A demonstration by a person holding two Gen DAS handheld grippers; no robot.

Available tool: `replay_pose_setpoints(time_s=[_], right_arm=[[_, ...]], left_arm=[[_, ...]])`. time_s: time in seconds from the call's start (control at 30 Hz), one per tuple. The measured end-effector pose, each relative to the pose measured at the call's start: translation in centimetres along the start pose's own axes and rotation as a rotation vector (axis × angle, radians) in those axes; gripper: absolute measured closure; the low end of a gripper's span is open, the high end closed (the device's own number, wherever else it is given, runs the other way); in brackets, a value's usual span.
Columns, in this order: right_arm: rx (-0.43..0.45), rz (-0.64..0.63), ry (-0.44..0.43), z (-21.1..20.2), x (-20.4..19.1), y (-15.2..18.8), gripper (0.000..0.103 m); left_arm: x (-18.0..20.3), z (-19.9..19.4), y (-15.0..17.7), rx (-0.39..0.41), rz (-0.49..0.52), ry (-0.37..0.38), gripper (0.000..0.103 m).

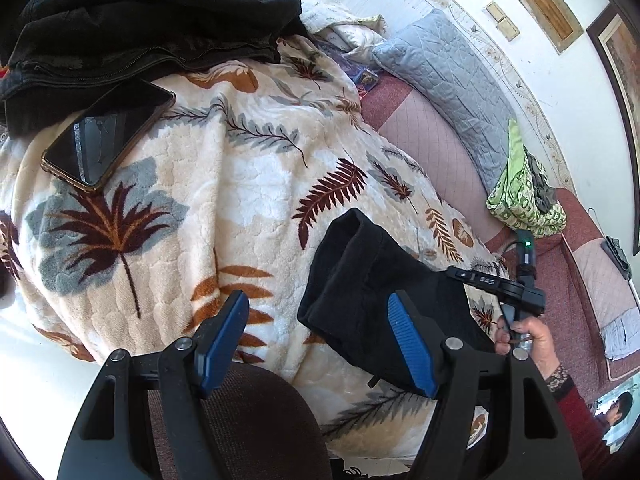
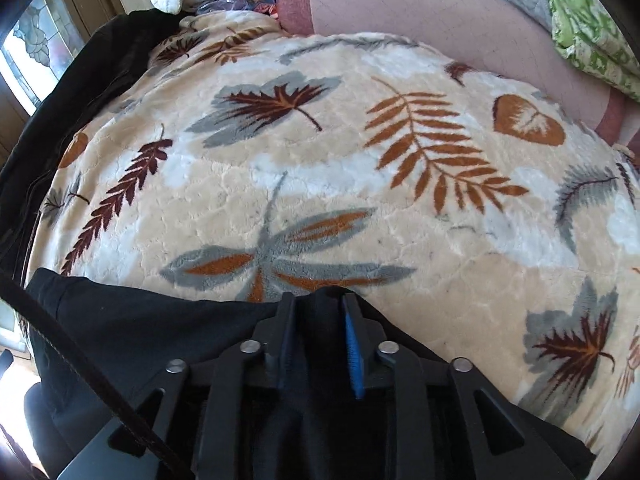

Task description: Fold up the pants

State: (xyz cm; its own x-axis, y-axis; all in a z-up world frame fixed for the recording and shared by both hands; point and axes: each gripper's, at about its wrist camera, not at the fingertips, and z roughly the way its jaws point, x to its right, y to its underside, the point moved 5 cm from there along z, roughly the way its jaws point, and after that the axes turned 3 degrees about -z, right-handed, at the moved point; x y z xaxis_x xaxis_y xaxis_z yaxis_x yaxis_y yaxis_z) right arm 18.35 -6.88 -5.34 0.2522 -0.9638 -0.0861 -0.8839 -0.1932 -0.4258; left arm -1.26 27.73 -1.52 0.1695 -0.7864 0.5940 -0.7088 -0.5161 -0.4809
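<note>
The black pants (image 1: pixel 372 292) lie on the leaf-patterned blanket (image 1: pixel 224 184), at its near edge. The right gripper (image 2: pixel 318 308) has its fingers clamped on a fold of the pants. The left gripper (image 1: pixel 320 340) is spread wide, grasping nothing, just beside the pants.

I see the bed's leaf-print blanket (image 1: pixel 248 184) carrying a phone (image 1: pixel 108 136), black jacket (image 1: pixel 152 28), black pants (image 1: pixel 368 280)
</note>
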Motion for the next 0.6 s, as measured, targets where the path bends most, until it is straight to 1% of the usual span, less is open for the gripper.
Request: replay_pose_setpoints(time_s=[0.03, 0.1, 0.13, 0.17, 0.23, 0.27, 0.33, 0.37, 0.4, 0.43, 0.47, 0.5, 0.53, 0.6], right_arm=[[0.019, -0.016, 0.017, -1.1, -0.1, -0.1, 0.068], [0.068, -0.061, 0.064, -3.5, -0.4, -0.2, 0.049], [0.100, -0.090, 0.094, -5.1, -0.7, -0.3, 0.045], [0.118, -0.106, 0.110, -6.0, -1.0, -0.4, 0.043], [0.152, -0.141, 0.140, -7.8, -2.1, -0.4, 0.043], [0.168, -0.163, 0.132, -8.6, -3.2, -0.6, 0.043], [0.175, -0.202, 0.063, -9.2, -5.8, -0.7, 0.046], [0.171, -0.222, -0.006, -9.2, -7.9, -0.6, 0.056], [0.160, -0.235, -0.068, -9.0, -9.5, -0.6, 0.068], [0.137, -0.247, -0.152, -8.4, -11.8, -0.5, 0.073], [0.115, -0.255, -0.204, -7.6, -13.6, -0.4, 0.077], [0.095, -0.267, -0.236, -6.8, -15.3, -0.3, 0.082], [0.071, -0.292, -0.252, -5.5, -17.3, -0.3, 0.083], [0.041, -0.343, -0.241, -3.3, -20.3, -0.1, 0.084]], left_arm=[[-0.1, -0.2, -0.1, 0.005, 0.002, 0.000, 0.032], [-0.3, -0.5, -0.2, 0.015, 0.004, -0.001, 0.031], [-0.4, -0.7, -0.3, 0.021, 0.002, 0.000, 0.031], [-0.5, -0.9, -0.4, 0.026, 0.000, 0.001, 0.031], [-0.8, -1.1, -0.6, 0.033, -0.010, 0.006, 0.031], [-0.9, -1.2, -0.6, 0.035, -0.016, 0.009, 0.031], [-1.0, -1.3, -0.6, 0.036, -0.025, 0.015, 0.031], [-1.0, -1.4, -0.5, 0.035, -0.024, 0.012, 0.031], [-1.0, -1.4, -0.4, 0.034, -0.021, 0.008, 0.031], [-1.0, -1.5, -0.3, 0.035, -0.018, 0.004, 0.030], [-1.1, -1.7, -0.2, 0.038, -0.017, 0.003, 0.030], [-1.2, -1.8, -0.2, 0.039, -0.017, 0.004, 0.030], [-1.3, -2.0, -0.2, 0.040, -0.018, 0.003, 0.030], [-1.7, -2.4, -0.1, 0.045, -0.019, -0.001, 0.030]])
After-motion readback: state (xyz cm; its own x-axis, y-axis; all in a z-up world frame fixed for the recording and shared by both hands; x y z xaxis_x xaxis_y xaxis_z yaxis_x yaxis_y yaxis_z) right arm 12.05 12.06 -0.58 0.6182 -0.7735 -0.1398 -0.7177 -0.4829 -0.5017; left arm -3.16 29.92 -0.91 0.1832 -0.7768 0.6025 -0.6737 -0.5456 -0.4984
